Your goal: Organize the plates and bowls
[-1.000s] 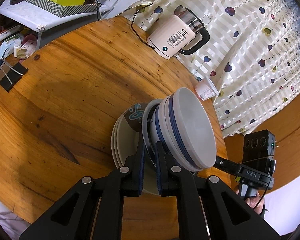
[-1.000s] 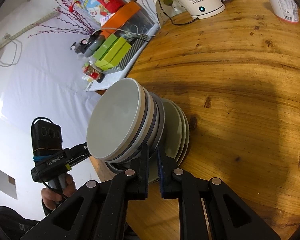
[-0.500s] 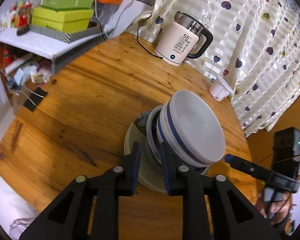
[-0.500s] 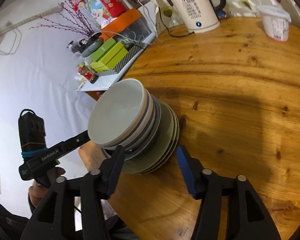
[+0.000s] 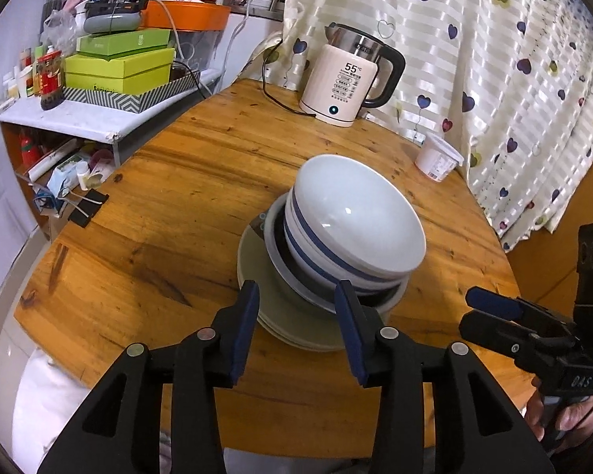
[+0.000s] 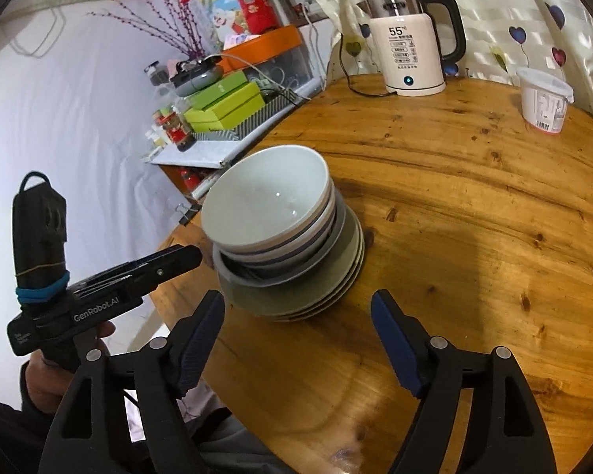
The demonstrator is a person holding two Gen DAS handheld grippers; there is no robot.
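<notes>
Stack of crockery sits near middle of round wooden table, slightly twd the edge nearest the person: greenish plates at bottom (three rims visible in right wrist view), a grey shallow bowl on them, then nested white bowls w/ blue bands on top. Top bowls lean off-centre, tilted to one side, not sitting square. Left gripper jaws apart and opening, nothing btwn pads; stack edge shows thru the gap but no contact seen. Right gripper jaws wide and opening too, nothing held, plate rims just ahead of it. Both point down at the stack from opposite sides; each shows in the other's cam, w/ part of a hand on the grip. Handling, my read: glazed ceramic, stiff, slick, chips if knocked; whole stack heavy for a two-finger pinch, and leaning bowls prob slide if plates tip. Best hold: pinch a rim, one pad inside and one outside; for whole stack, opposite plate rims w/ both grippers, kept level. Safer to take top bowl alone by its near rim. Kettle w/ cord and a white tub stand well apart at far edge, near curtain; cluttered shelf beside table.
</notes>
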